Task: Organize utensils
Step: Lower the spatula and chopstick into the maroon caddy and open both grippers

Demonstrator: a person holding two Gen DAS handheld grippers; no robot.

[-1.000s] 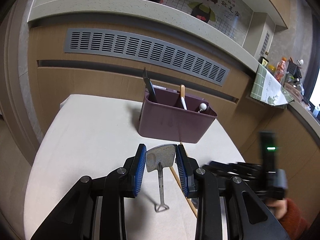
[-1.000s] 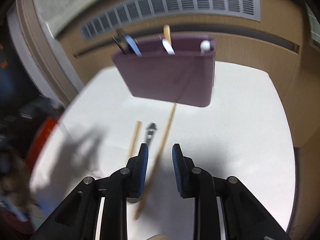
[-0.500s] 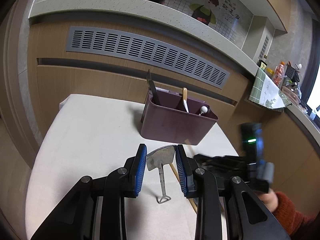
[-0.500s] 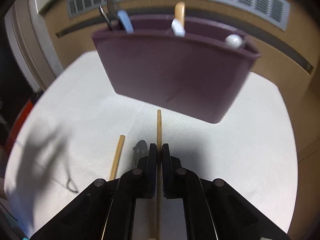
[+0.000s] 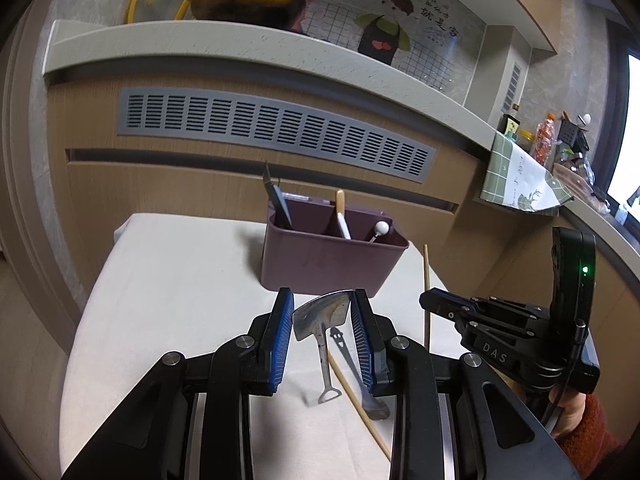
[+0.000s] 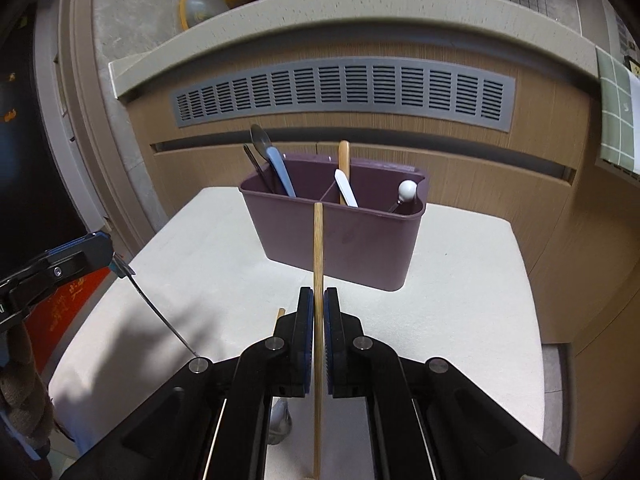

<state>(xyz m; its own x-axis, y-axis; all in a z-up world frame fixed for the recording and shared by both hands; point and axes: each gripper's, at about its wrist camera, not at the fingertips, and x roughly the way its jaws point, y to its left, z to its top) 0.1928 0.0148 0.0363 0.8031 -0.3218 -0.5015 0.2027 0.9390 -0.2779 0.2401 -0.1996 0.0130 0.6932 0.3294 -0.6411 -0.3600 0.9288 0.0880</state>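
Observation:
A purple divided utensil caddy (image 5: 332, 260) (image 6: 340, 236) stands at the far side of the white table and holds several utensils. My left gripper (image 5: 322, 320) is shut on a small metal spatula (image 5: 322, 314), gripping its blade, handle hanging down above the table. My right gripper (image 6: 319, 320) is shut on a wooden chopstick (image 6: 318, 248) and holds it upright above the table in front of the caddy; it also shows in the left wrist view (image 5: 427, 280). A second chopstick (image 5: 356, 396) and a metal spoon (image 5: 360, 376) lie on the table.
The table (image 6: 460, 300) has a padded white top with edges on the left and right. A wooden counter front with a grey vent grille (image 6: 344, 92) rises right behind the caddy. The left gripper shows at the left edge of the right wrist view (image 6: 60, 264).
My right gripper closed on one chopstick and lifted it off the table to upright. My left gripper has kept hold of the spatula and drew back a little from the caddy.

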